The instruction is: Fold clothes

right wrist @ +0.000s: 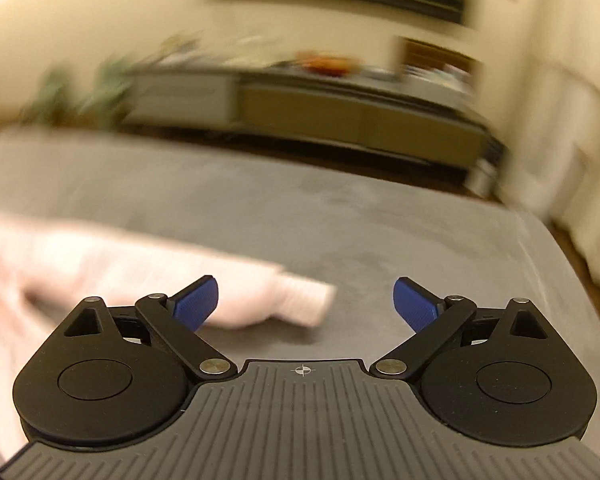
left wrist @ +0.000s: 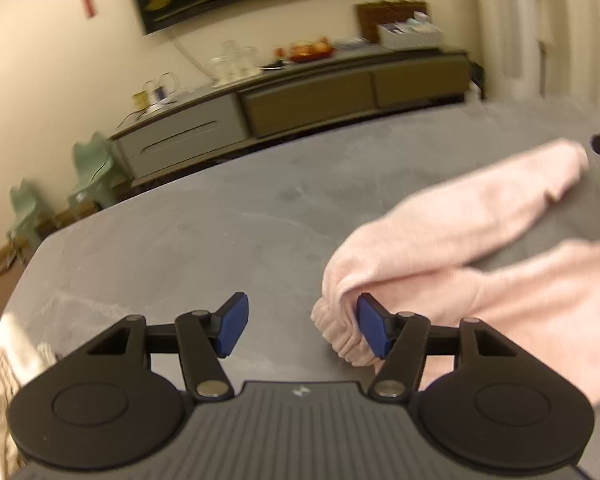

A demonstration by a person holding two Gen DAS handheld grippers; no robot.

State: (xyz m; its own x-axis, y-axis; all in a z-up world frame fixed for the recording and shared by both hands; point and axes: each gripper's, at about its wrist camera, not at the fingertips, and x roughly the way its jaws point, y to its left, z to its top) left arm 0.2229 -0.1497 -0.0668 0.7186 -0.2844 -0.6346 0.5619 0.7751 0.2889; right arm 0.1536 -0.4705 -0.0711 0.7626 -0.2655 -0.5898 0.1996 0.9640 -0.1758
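Pink fleece, a soft garment (left wrist: 440,240), lies on the grey surface (left wrist: 180,240), one sleeve or leg stretched toward the far right and its ribbed cuff bunched at the near edge. The left claw (left wrist: 302,330) stands wide and holds nothing; its right pad (left wrist: 372,330) sits just beside that cuff, likely because the cuff is the natural corner to pick up for a fold. The right claw (right wrist: 304,304) is also spread wide and empty, with a ribbed cuff (right wrist: 308,304) lying between its fingers but beyond them.

The left view alone shows a pale striped cloth (left wrist: 0,392) at the near left edge and a sharp sideboard (left wrist: 300,96). The right view is heavily blurred but shows the bare right end of the surface.
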